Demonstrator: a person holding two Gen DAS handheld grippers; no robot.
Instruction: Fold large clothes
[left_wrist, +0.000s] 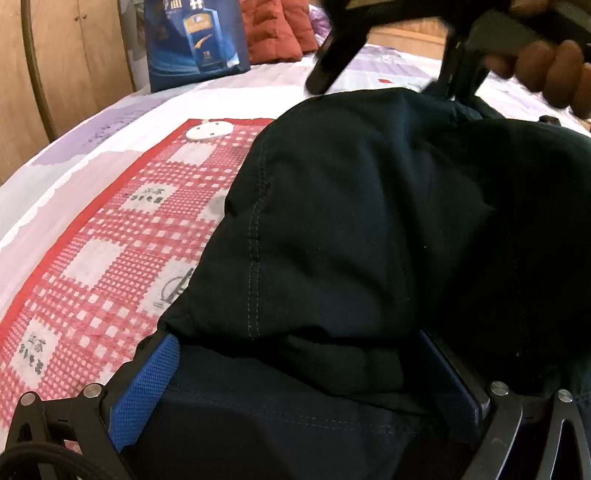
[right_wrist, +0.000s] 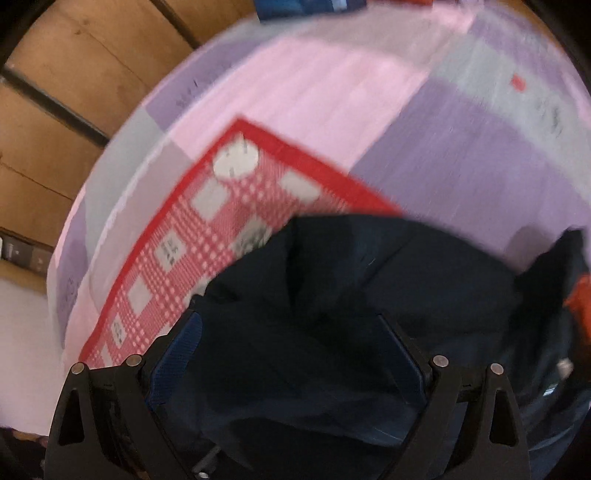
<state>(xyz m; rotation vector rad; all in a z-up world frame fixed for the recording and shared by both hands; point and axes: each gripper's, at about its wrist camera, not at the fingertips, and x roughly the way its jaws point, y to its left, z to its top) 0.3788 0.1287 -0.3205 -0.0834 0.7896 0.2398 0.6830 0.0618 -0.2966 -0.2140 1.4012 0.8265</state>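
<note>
Far left in the left wrist view: wooden cabinet doors (left_wrist: 74, 62), then the bed w/ its pink-lilac-grey patch sheet (left_wrist: 85, 147). On the sheet lies a red-and-white check mat (left_wrist: 122, 243) w/ a red border, and a small white round disc (left_wrist: 208, 131) sits near its far edge. Behind that, a blue printed bag (left_wrist: 195, 40) stands on the bed, rust-red quilted cushion (left_wrist: 277, 29) just beside it on the right.

Centre to right: the dark navy garment (left_wrist: 369, 221), bunched in a big heap, covering the right part of the mat, stitched seam running down its left side. Left gripper (left_wrist: 306, 376) at the bottom of that view, blue pads spread wide apart, dark cloth lying between them, pads not pressing on it.

Top right, same view: right gripper (left_wrist: 384, 70), black fingers pointing down at the far edge of the heap, blurred, a hand (left_wrist: 546, 74) wrapped round its handle.

Right wrist view, all blurred: cabinet left, mat w/ disc in the middle, sheet beyond. Right gripper's own fingers stand wide, navy cloth filling the gap; can't tell if the pads touch it. Far right, a bit of orange-red (right_wrist: 578, 295) at the garment's edge, too blurred to ID.
</note>
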